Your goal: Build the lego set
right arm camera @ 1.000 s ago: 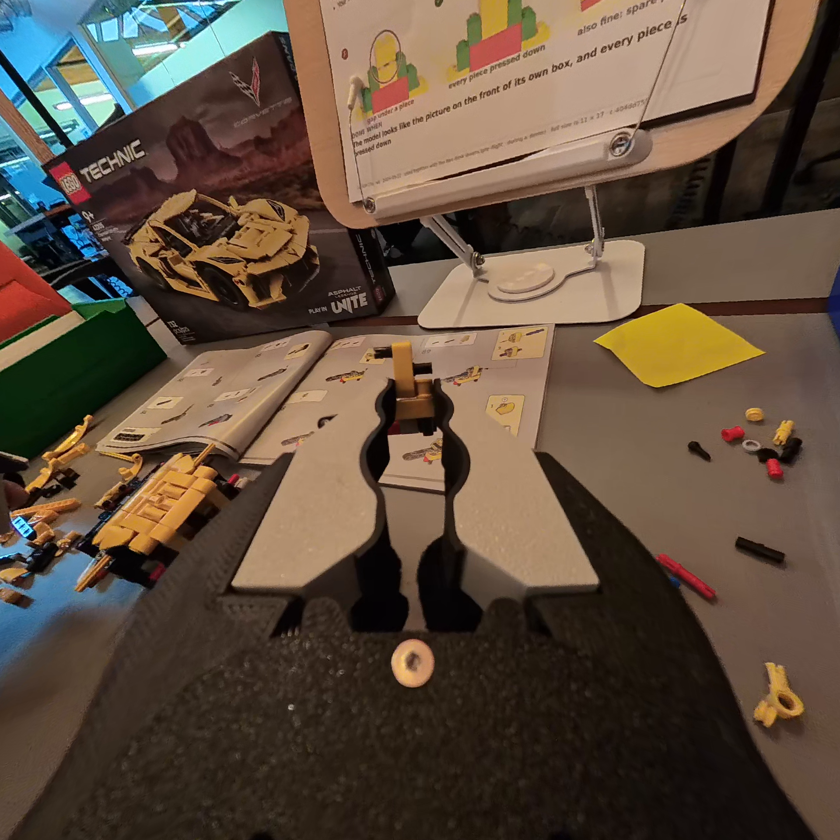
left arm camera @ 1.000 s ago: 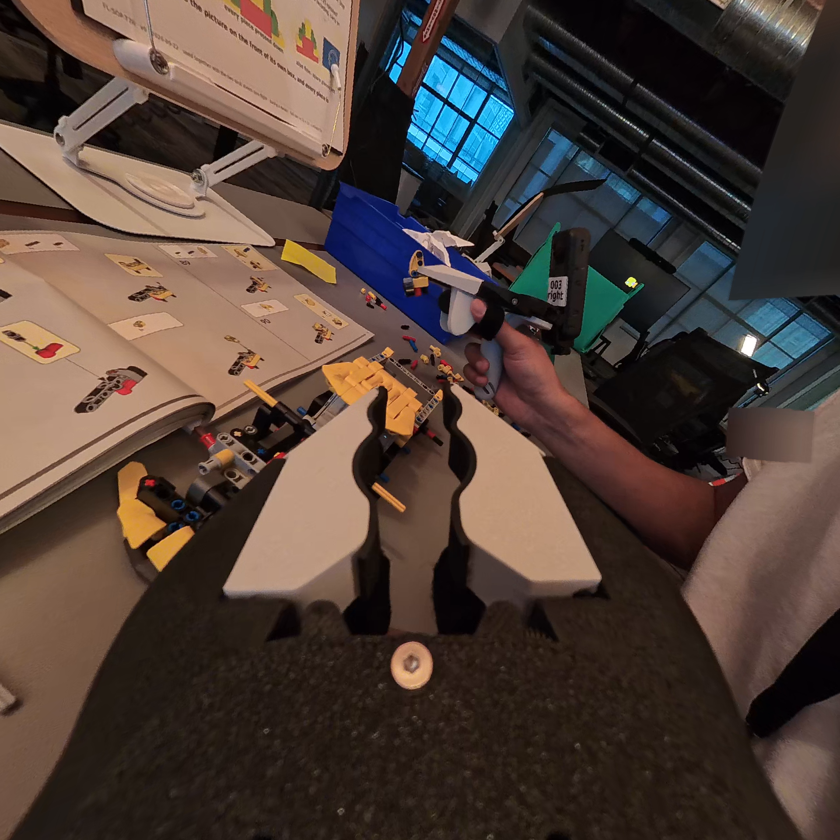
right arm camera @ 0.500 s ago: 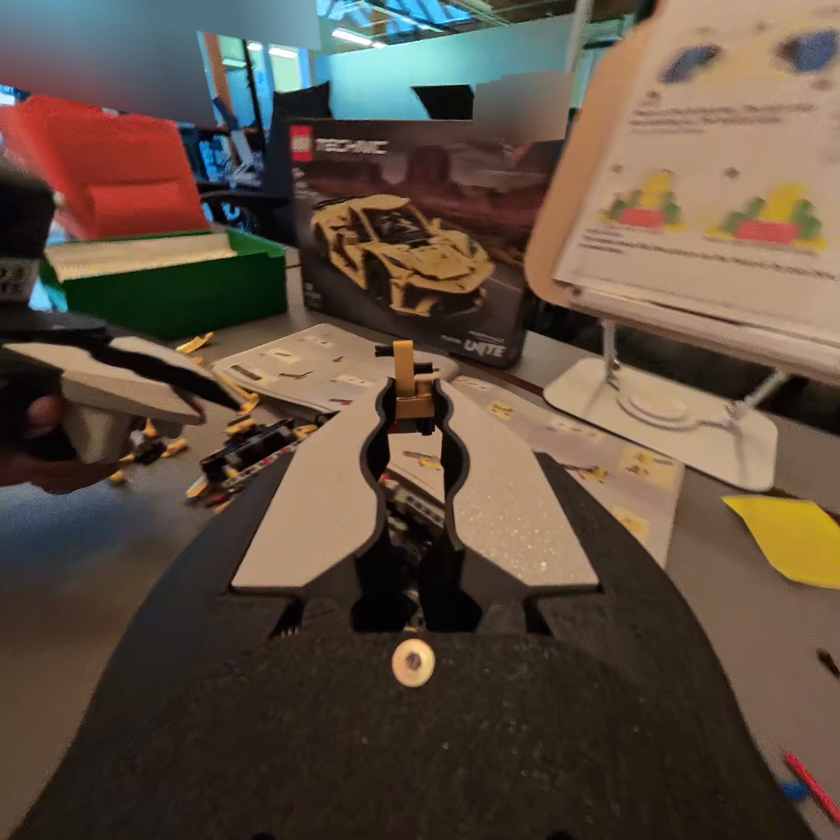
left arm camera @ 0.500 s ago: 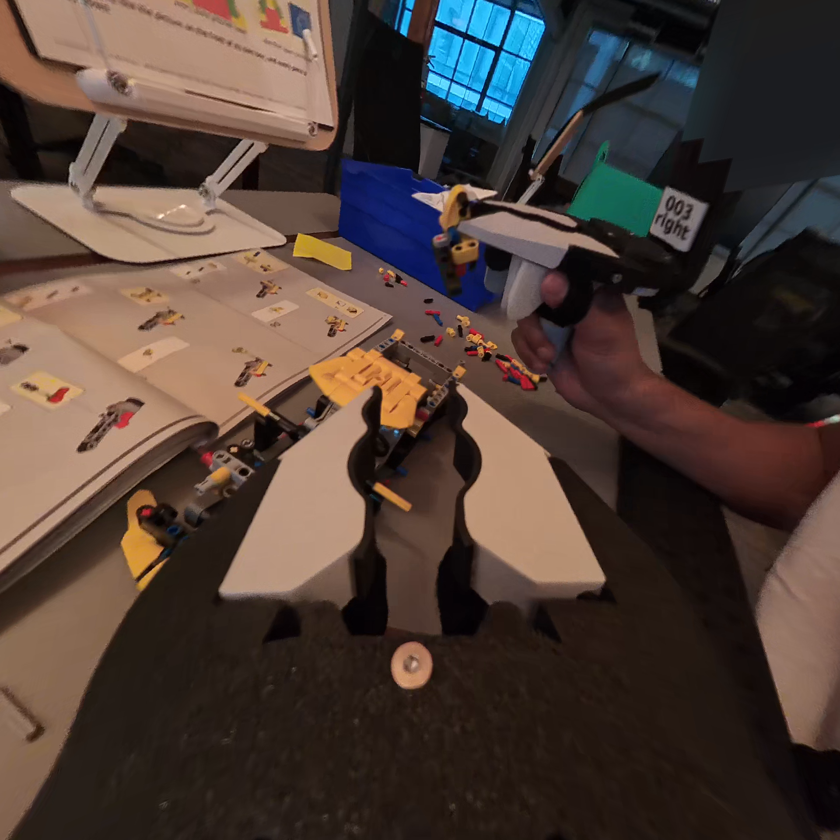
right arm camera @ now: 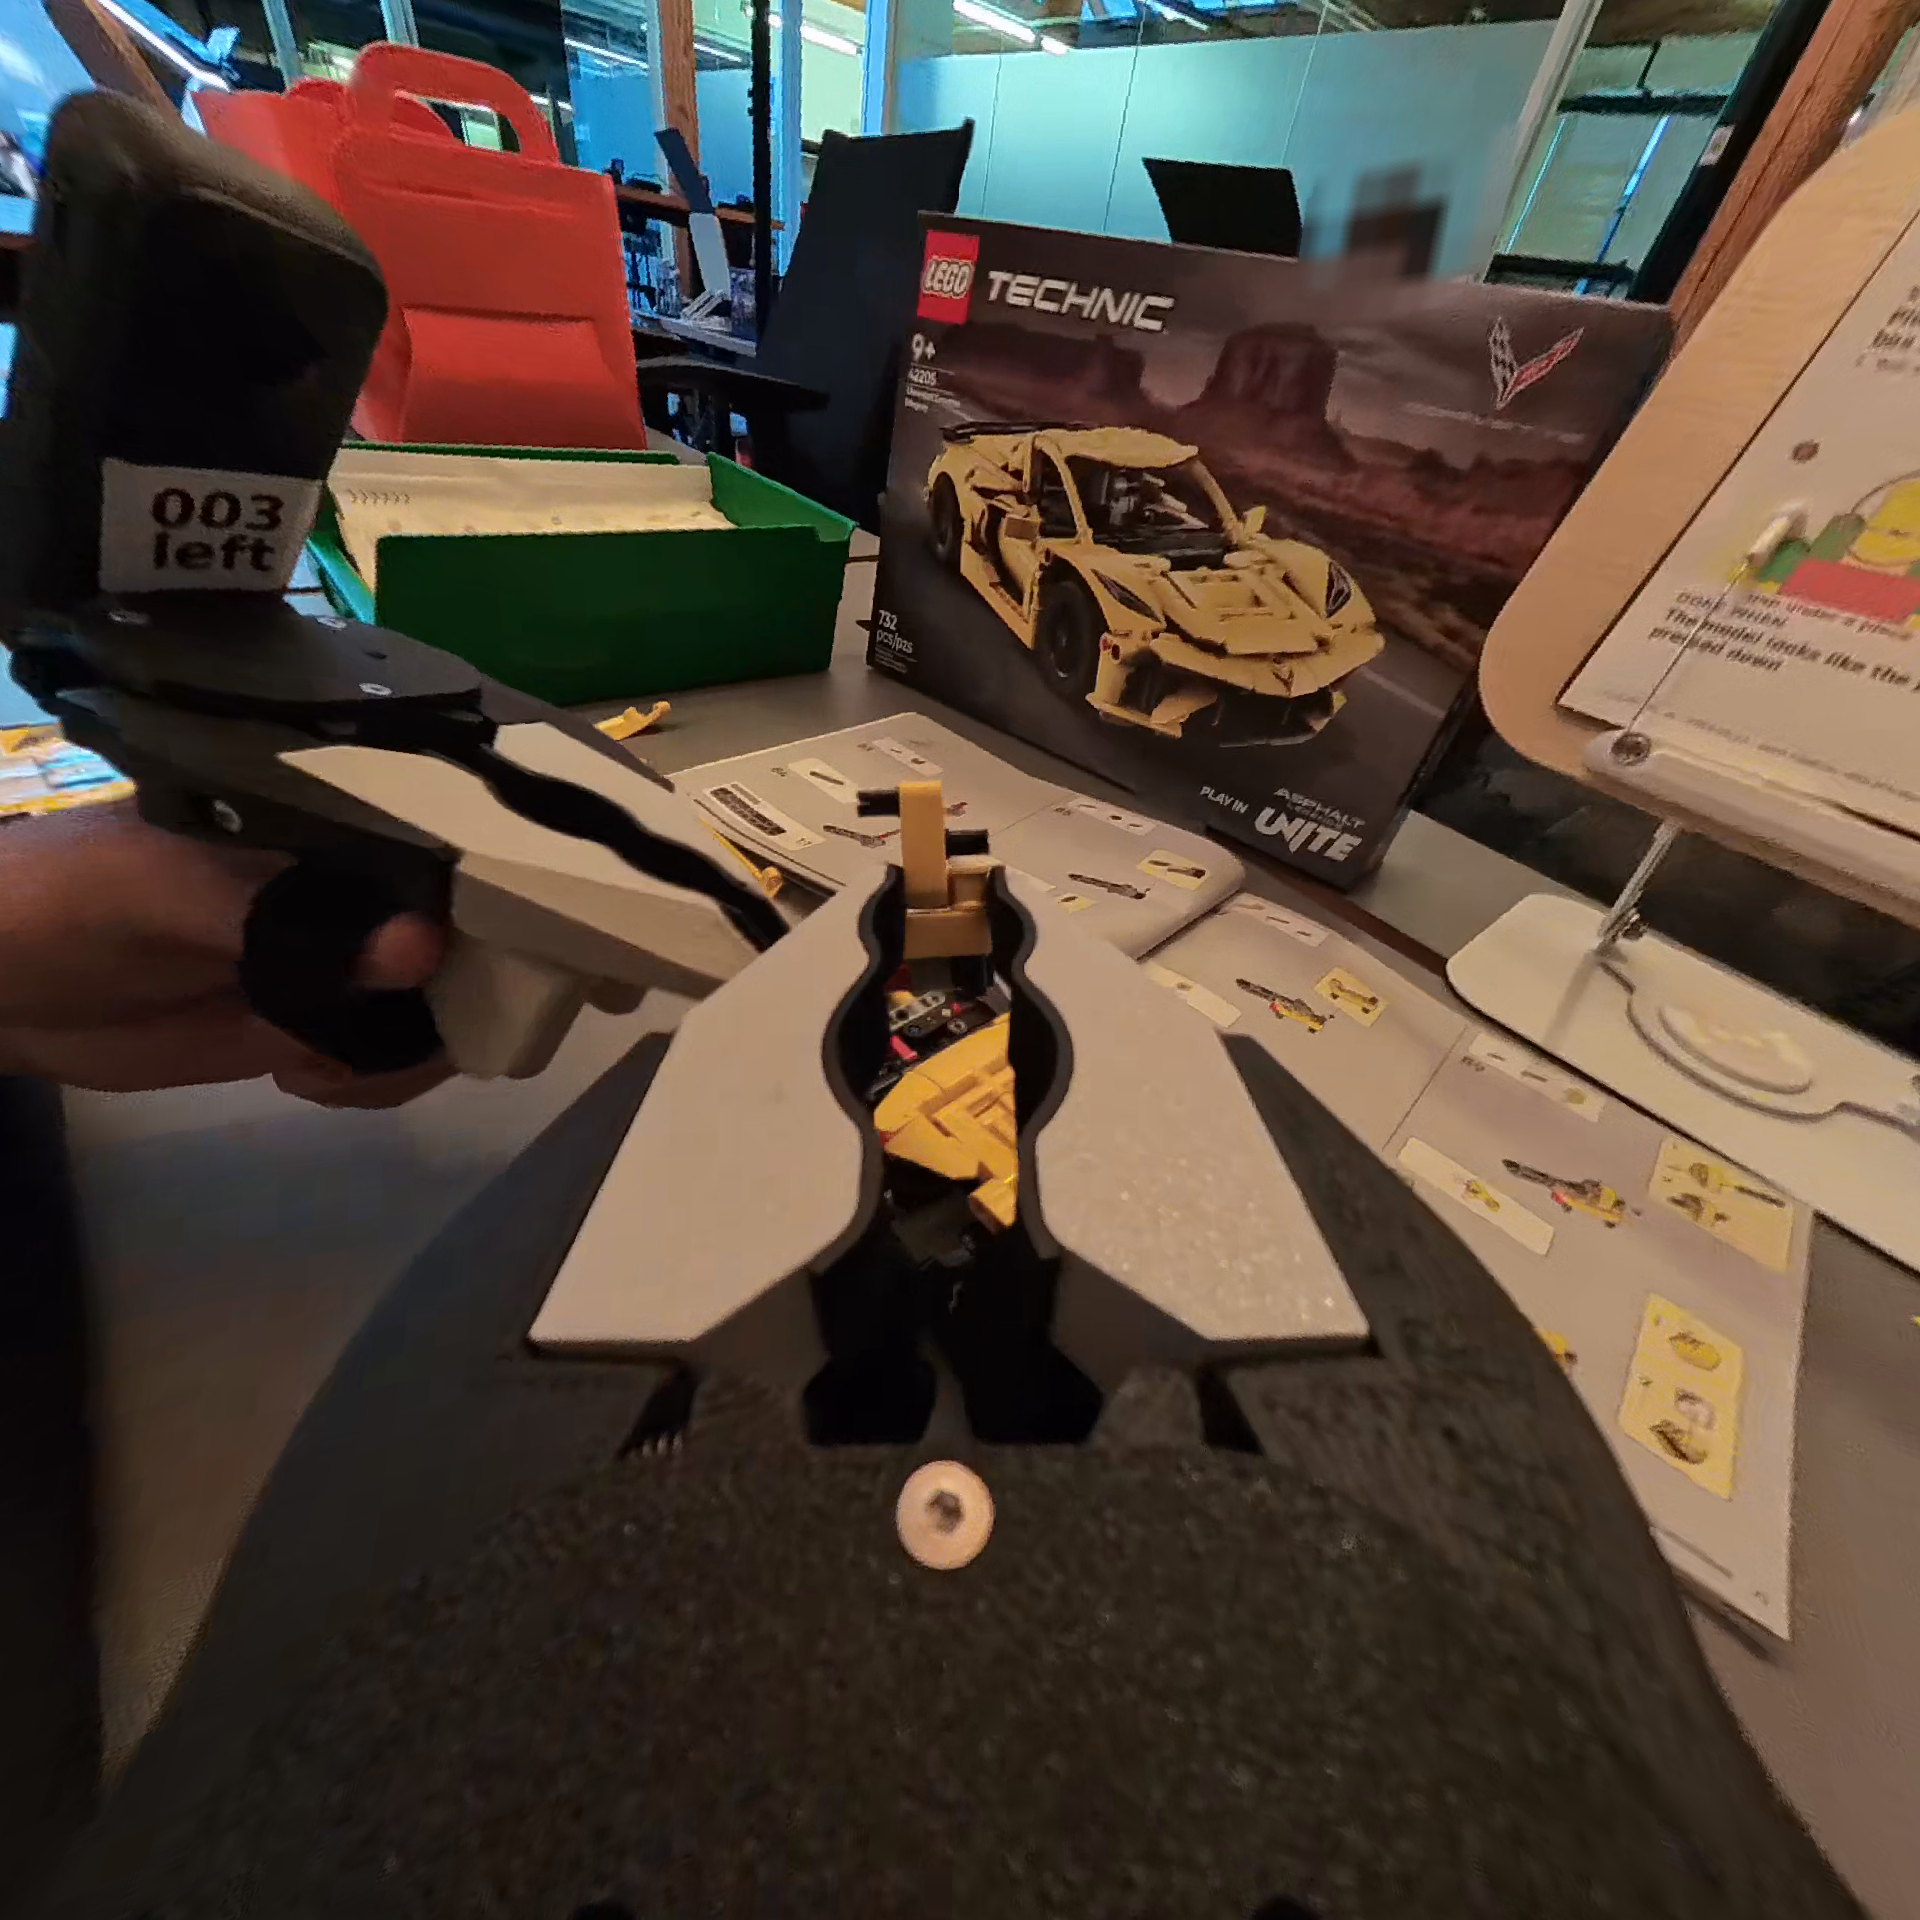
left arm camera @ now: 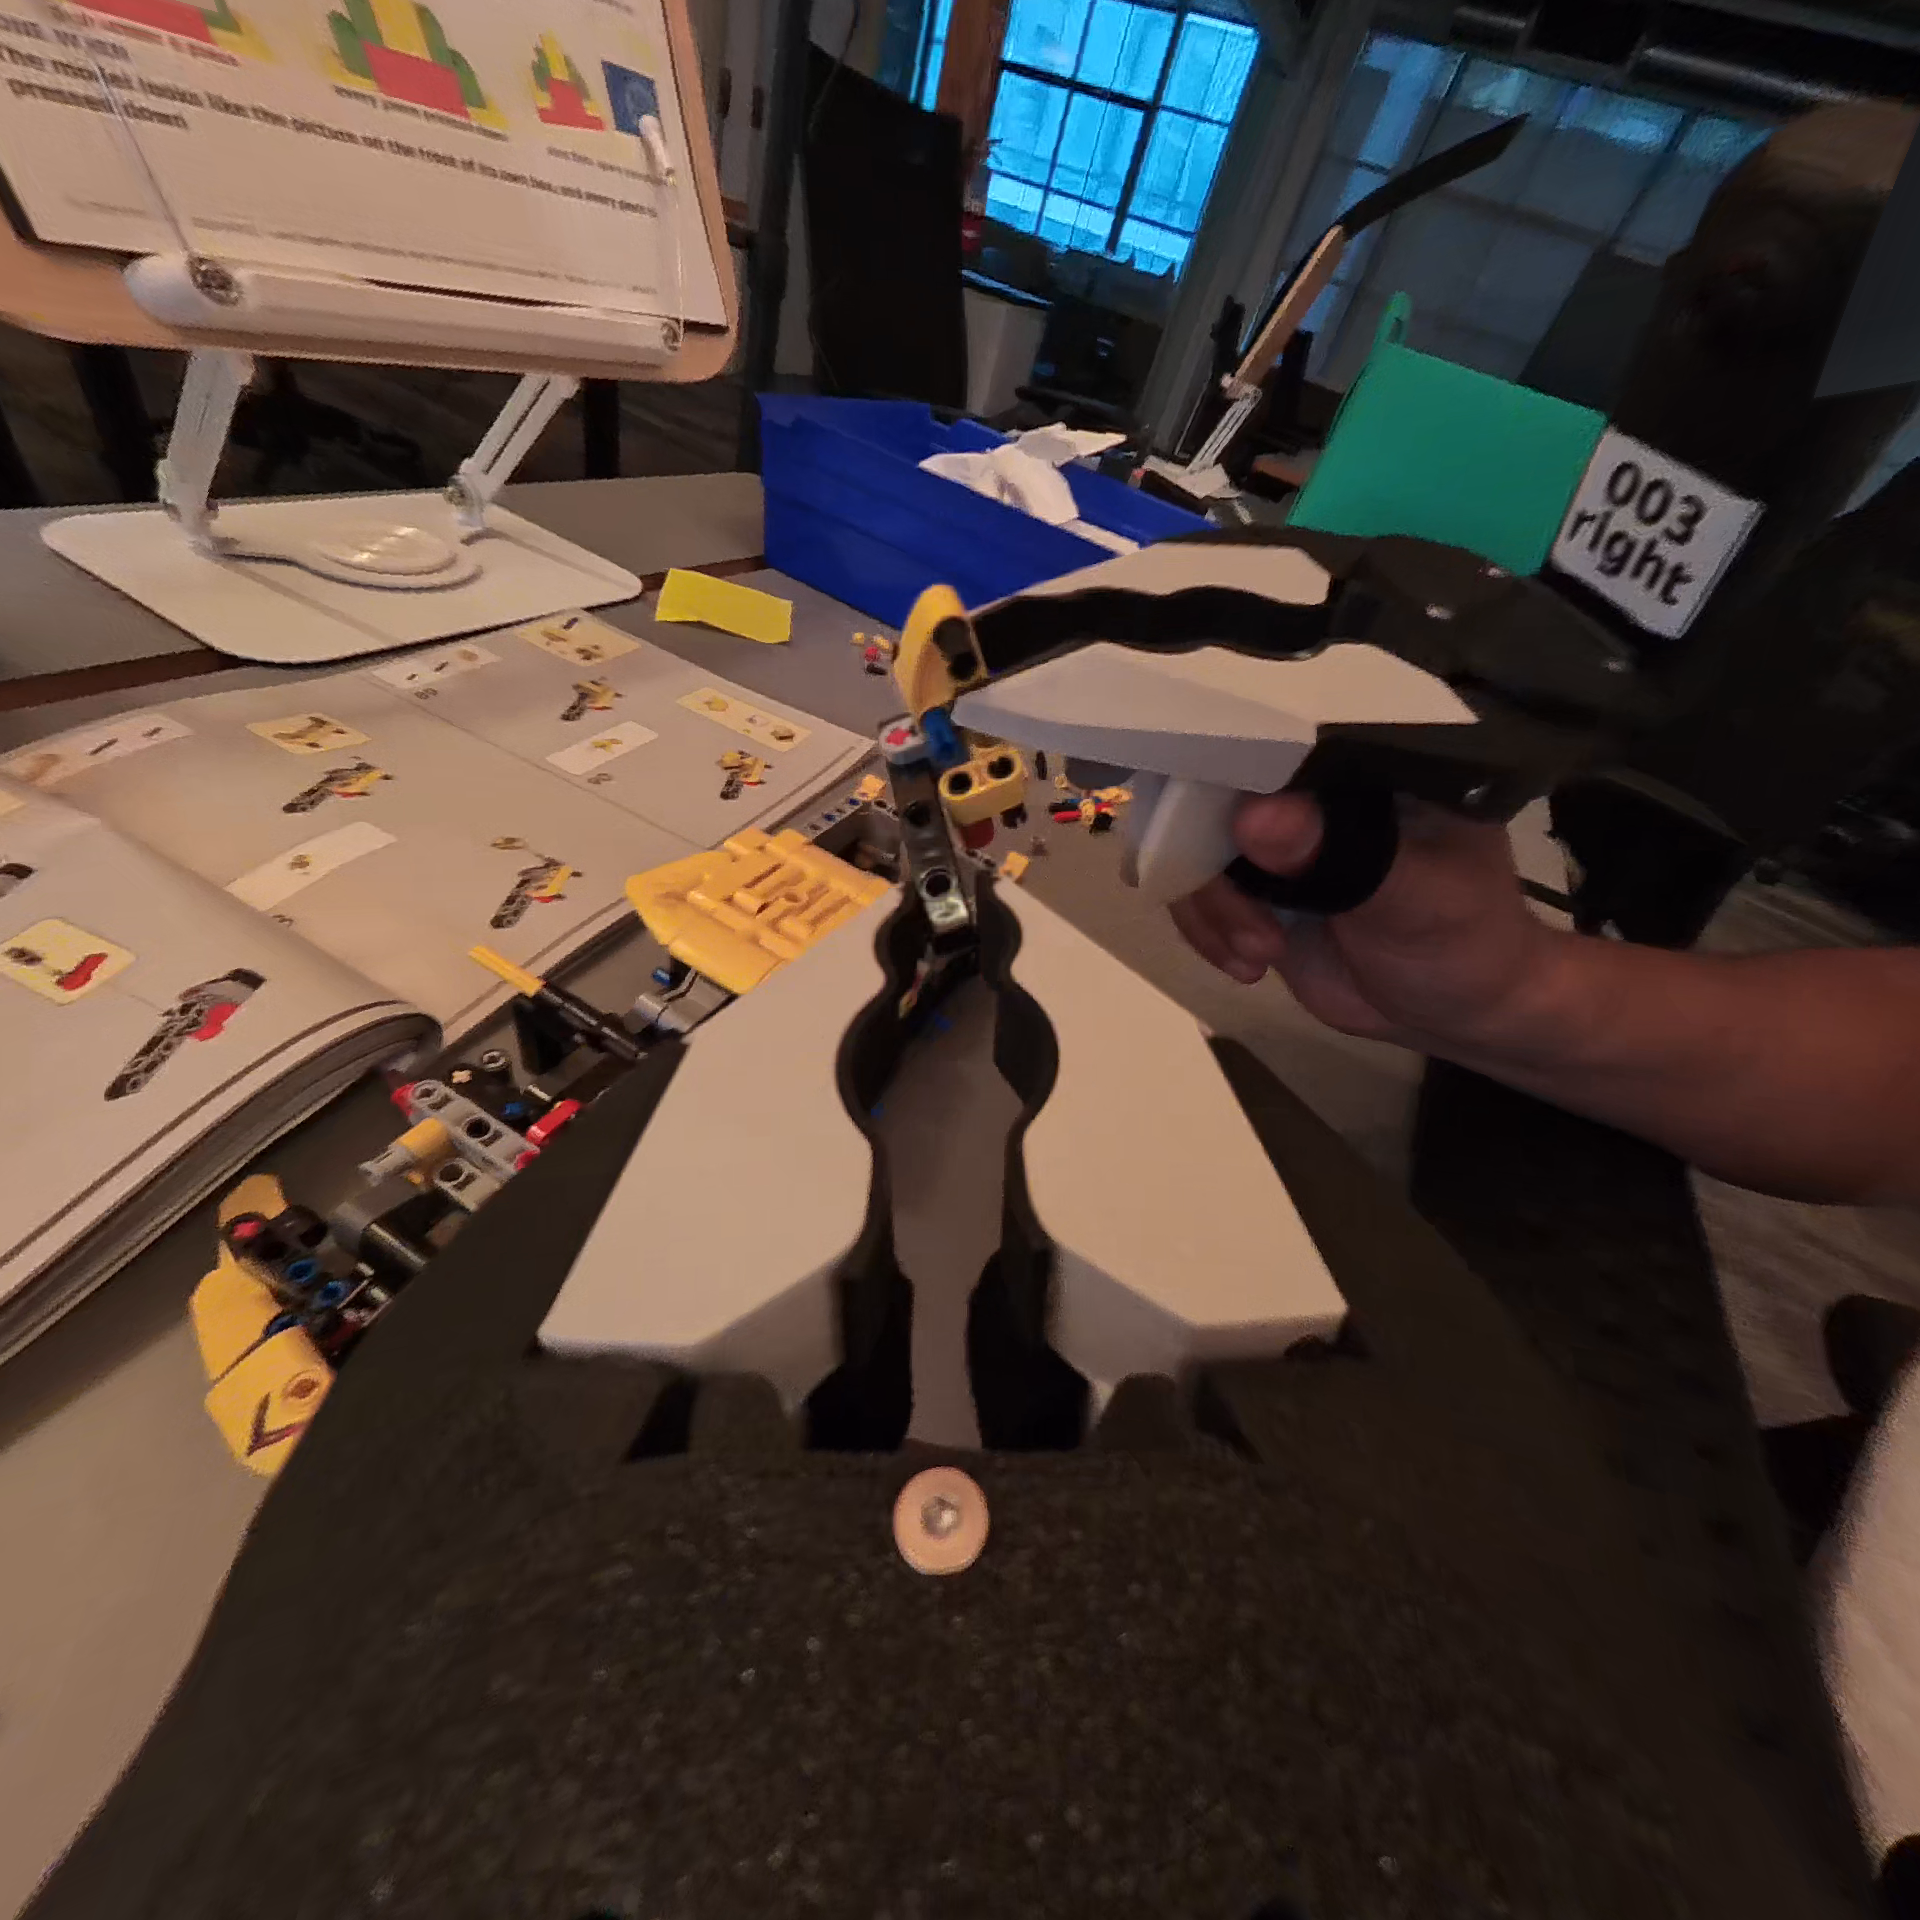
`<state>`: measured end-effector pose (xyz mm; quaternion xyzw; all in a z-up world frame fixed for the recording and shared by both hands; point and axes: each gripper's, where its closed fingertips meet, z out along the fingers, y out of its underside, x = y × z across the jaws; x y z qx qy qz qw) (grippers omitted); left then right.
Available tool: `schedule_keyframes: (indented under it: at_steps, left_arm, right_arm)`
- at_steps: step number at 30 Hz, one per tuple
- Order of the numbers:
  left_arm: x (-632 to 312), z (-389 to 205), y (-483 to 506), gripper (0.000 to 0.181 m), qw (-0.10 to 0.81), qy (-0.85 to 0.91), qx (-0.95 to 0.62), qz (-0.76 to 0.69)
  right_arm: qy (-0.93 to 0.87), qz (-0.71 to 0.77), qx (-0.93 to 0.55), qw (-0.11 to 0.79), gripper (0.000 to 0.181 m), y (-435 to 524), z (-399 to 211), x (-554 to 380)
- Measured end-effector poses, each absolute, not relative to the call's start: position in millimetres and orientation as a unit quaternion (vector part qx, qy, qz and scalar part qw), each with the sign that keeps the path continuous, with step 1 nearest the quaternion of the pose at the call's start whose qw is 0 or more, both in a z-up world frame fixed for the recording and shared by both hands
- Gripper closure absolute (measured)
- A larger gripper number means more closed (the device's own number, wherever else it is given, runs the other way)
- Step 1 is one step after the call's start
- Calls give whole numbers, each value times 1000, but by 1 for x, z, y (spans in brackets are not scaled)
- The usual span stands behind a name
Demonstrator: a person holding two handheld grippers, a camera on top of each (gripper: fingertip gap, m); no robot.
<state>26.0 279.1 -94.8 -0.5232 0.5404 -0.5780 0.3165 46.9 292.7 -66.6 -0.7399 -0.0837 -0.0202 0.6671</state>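
Note:
My right gripper (right arm camera: 943, 894) is shut on a small lego sub-assembly by its yellow piece (right arm camera: 923, 831). In the left wrist view the right gripper (left arm camera: 961, 665) comes in from the right, holding that yellow piece (left arm camera: 928, 644). A dark beam (left arm camera: 930, 831) and a yellow connector (left arm camera: 982, 781) hang under it. My left gripper (left arm camera: 943, 904) has its jaws narrowly apart around the beam's lower end; I cannot tell whether they press on it. The half-built yellow car (left arm camera: 758, 904) lies on the table just below and shows between the right fingers (right arm camera: 956, 1122).
An open instruction booklet (left arm camera: 312, 831) lies left of the car. A document stand (left arm camera: 343, 561), a blue bin (left arm camera: 883, 488), a yellow note (left arm camera: 722, 606) and loose small parts (left arm camera: 1081, 805) are behind. A green bin (right arm camera: 603, 592) and the set's box (right arm camera: 1195, 520) stand farther off. The tips of both grippers are at nearly the same place.
The right gripper has swung over with its sub-assembly to just above the car, in front of my left gripper. The left gripper has come up to the hanging beam, its jaws narrower than before.

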Motion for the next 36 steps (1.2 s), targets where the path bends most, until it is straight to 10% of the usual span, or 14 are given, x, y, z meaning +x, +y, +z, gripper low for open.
schedule_keyframes:
  at_steps: [12,19,36]
  left_arm:
    - [-4,-175,238,174,289,719,-491,-398]
    - [-3,-200,222,174,249,770,-472,-349]
    - [-23,-191,231,153,254,747,-494,-364]
  right_arm:
    - [80,11,-742,666,134,249,-58,164]
    - [194,-54,-848,490,130,229,-149,237]
    - [159,-20,-856,491,137,242,-156,219]
